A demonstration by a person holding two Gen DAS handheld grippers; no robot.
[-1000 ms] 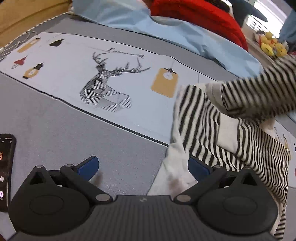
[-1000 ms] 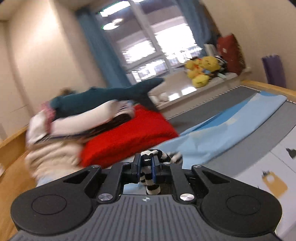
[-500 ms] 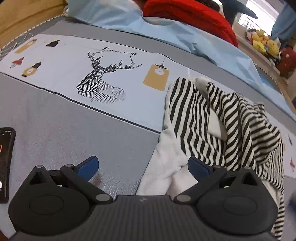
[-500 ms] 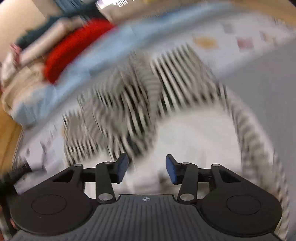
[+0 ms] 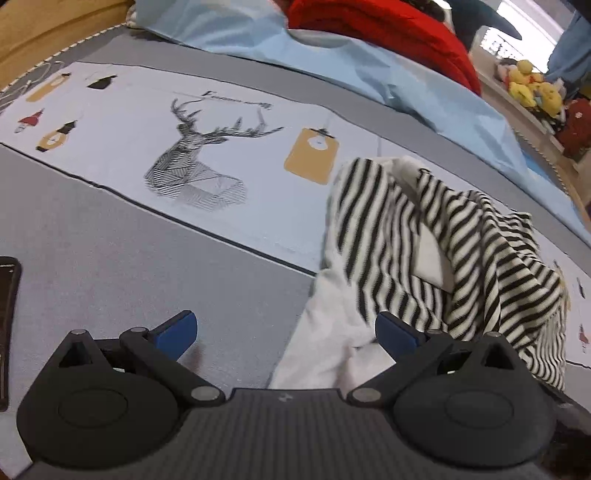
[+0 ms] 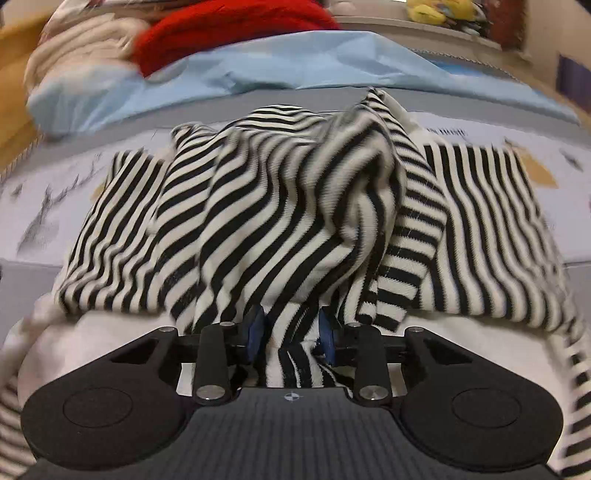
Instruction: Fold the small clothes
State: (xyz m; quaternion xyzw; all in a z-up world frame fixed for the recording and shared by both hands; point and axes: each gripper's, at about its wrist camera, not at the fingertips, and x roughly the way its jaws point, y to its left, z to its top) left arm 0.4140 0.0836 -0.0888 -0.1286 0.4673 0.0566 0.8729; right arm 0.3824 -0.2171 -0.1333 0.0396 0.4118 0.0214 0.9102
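A black-and-white striped garment with a white lower part lies crumpled on the bed, at the right of the left wrist view. My left gripper is open and empty, low over the bed, with its right finger over the garment's white edge. In the right wrist view the striped garment fills the middle in a heap. My right gripper has its jaws partly closed around a fold of the striped cloth, which passes between the blue pads.
The grey bedspread has a pale printed panel with a deer drawing. A light blue sheet and a red cushion lie behind. A dark phone lies at the left edge. Plush toys sit at the far right.
My right gripper let go of the lifted striped cloth, swung down onto the heap and has closed in on a fold. The garment dropped into a crumpled pile. My left gripper stayed open.
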